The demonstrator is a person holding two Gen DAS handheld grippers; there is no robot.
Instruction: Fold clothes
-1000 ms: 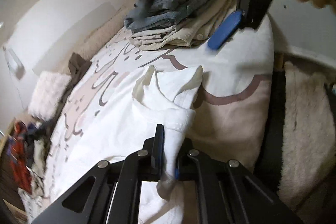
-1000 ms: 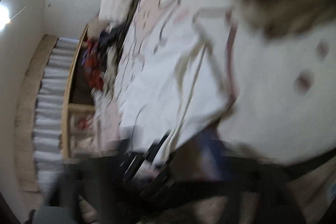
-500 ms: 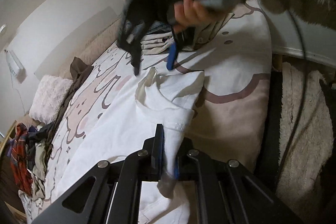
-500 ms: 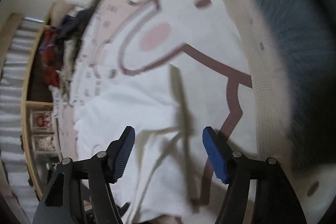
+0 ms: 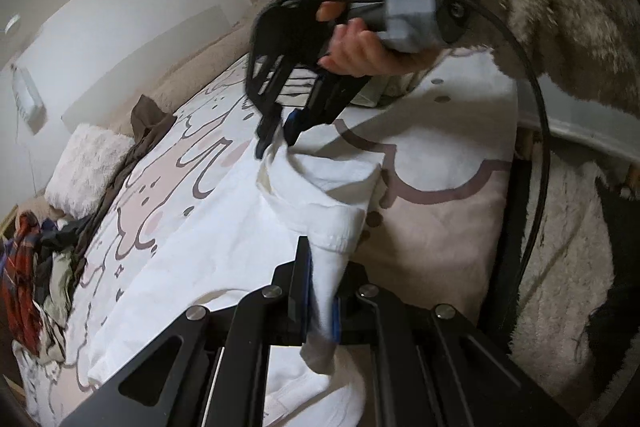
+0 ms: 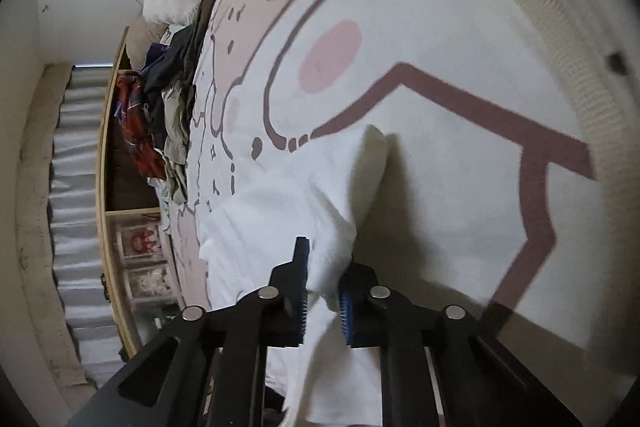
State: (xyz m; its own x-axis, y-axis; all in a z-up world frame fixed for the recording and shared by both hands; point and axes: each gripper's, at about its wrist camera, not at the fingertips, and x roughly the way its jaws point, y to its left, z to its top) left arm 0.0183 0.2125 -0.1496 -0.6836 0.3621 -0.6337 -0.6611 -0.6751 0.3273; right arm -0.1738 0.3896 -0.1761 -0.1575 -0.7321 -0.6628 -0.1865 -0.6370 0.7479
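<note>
A white garment (image 5: 224, 243) lies spread on the patterned bed cover. My left gripper (image 5: 320, 303) is shut on its near corner, and a fold of white cloth hangs out between the blue pads. Farther up the bed, my right gripper (image 5: 276, 143), held in a hand with a furry sleeve, meets the garment's far corner. In the right wrist view the right gripper (image 6: 323, 301) has its jaws closing on a bunched ridge of the white garment (image 6: 280, 211), and the cloth fills the gap between its pads.
A pile of mixed clothes (image 5: 36, 267) lies at the bed's far left side, also seen as the clothes pile (image 6: 156, 115). A fluffy pillow (image 5: 88, 167) sits by the wall. A pale shaggy rug (image 5: 568, 267) covers the floor at the right.
The right gripper swung down from above the folded stack to the garment's far corner and its jaws closed from wide apart onto the cloth. The left gripper kept its hold.
</note>
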